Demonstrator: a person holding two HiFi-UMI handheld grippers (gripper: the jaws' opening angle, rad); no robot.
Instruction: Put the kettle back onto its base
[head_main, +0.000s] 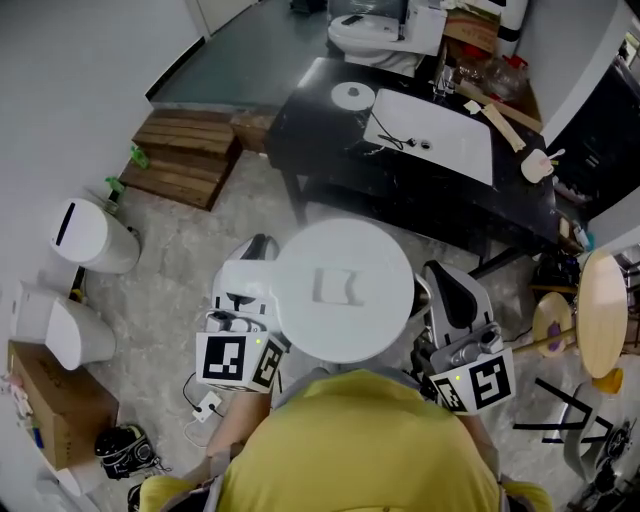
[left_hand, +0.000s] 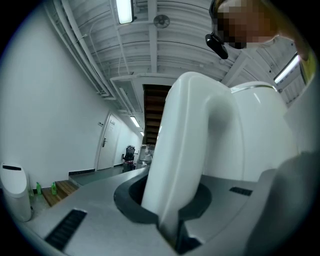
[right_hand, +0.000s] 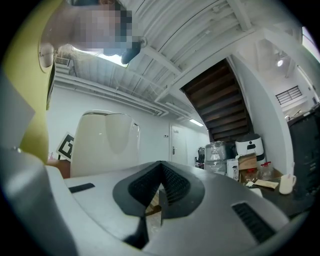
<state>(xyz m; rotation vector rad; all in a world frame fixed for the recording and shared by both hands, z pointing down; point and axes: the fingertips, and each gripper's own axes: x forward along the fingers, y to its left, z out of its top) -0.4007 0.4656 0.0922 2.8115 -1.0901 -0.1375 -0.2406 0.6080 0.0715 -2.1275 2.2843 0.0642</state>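
Seen from above in the head view, the white kettle (head_main: 345, 290) hangs in front of the person, its round lid facing up. My left gripper (head_main: 260, 252) is at its left side. In the left gripper view my left gripper (left_hand: 172, 225) is shut on the kettle's white handle (left_hand: 185, 150), with the kettle body (left_hand: 260, 130) behind it. My right gripper (head_main: 445, 278) is beside the kettle on the right, apart from it. Its jaws (right_hand: 160, 190) are shut with nothing between them, and the kettle (right_hand: 102, 142) shows to their left. The round white base (head_main: 352, 95) lies on the black table (head_main: 420, 195) ahead.
A white mat (head_main: 440, 135) with small items and wooden utensils (head_main: 500, 120) lie on the table. A wooden pallet (head_main: 185, 155) and two white bins (head_main: 95, 235) stand at the left. A cardboard box (head_main: 50, 405) is lower left, and a round wooden stool (head_main: 603, 310) at the right.
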